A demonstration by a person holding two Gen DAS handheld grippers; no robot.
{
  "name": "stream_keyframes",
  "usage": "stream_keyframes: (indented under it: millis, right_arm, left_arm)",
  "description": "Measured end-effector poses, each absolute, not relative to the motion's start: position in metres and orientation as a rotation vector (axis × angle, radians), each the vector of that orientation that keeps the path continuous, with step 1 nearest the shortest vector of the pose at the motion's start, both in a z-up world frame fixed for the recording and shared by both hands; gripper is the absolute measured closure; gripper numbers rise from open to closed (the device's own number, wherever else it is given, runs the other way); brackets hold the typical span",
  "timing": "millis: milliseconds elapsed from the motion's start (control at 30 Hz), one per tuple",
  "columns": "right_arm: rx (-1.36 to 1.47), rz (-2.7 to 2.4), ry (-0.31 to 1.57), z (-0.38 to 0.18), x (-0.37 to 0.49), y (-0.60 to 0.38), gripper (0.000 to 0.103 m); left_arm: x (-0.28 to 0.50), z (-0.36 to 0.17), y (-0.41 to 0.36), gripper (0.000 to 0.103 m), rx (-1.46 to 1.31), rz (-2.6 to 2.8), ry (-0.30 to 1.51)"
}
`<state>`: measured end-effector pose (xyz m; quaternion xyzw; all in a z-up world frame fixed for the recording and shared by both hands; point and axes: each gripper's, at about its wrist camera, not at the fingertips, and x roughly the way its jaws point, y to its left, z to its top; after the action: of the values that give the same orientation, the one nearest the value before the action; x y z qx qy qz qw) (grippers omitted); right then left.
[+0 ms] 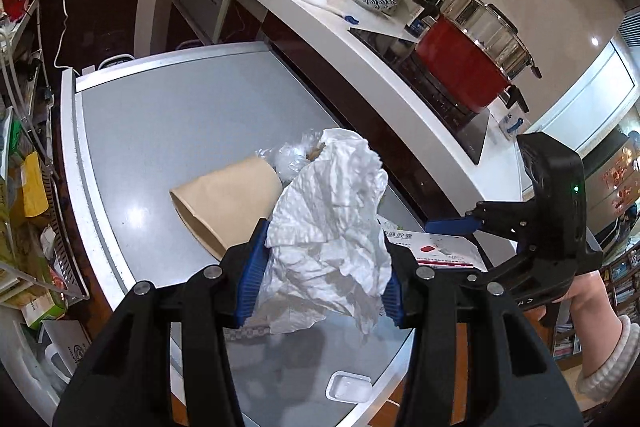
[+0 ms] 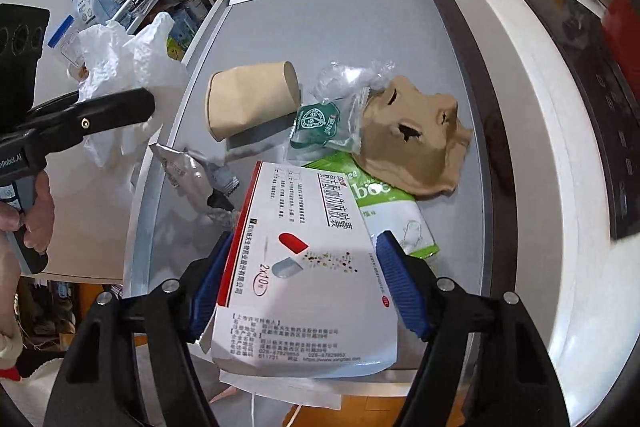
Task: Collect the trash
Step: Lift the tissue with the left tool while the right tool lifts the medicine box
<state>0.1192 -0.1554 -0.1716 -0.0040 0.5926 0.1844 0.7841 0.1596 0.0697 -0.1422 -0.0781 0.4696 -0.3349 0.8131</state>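
Note:
My left gripper is shut on a crumpled white paper towel and holds it above the grey table; the towel also shows in the right wrist view. My right gripper is shut on a white medicine box with a red capsule print, at the table's near edge; the box also shows in the left wrist view. On the table lie a brown paper cup on its side, clear plastic wrap, a green sachet, a torn brown paper bag, a green-white packet and a silver wrapper.
A white counter runs along the table's far side, with a red pot on a black cooktop, a sink and dishes. A cluttered wire rack stands to the left. A small white plastic tray lies near the table's front edge.

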Motion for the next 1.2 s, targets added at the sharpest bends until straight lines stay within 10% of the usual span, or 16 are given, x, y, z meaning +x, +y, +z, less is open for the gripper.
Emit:
stream_keyframes:
  millis: [667, 867, 1000, 1200]
  right_arm:
    - [-0.243, 0.272, 1.334, -0.231, 0.102, -0.120, 0.016]
    - [-0.247, 0.288, 1.366, -0.235, 0.109, -0.115, 0.035]
    - [-0.308, 0.277, 1.289, -0.223, 0.105, -0.098, 0.013]
    - [-0.459, 0.239, 1.248, -0.222, 0.085, -0.065, 0.014]
  left_arm:
    - [0.135, -0.141, 0.080, 0.054, -0.193, -0.678, 0.999]
    - [0.134, -0.141, 0.081, 0.054, -0.193, -0.675, 0.994]
    - [0.133, -0.141, 0.084, 0.054, -0.200, -0.672, 0.991]
    - [0.132, -0.141, 0.085, 0.054, -0.199, -0.670, 0.990]
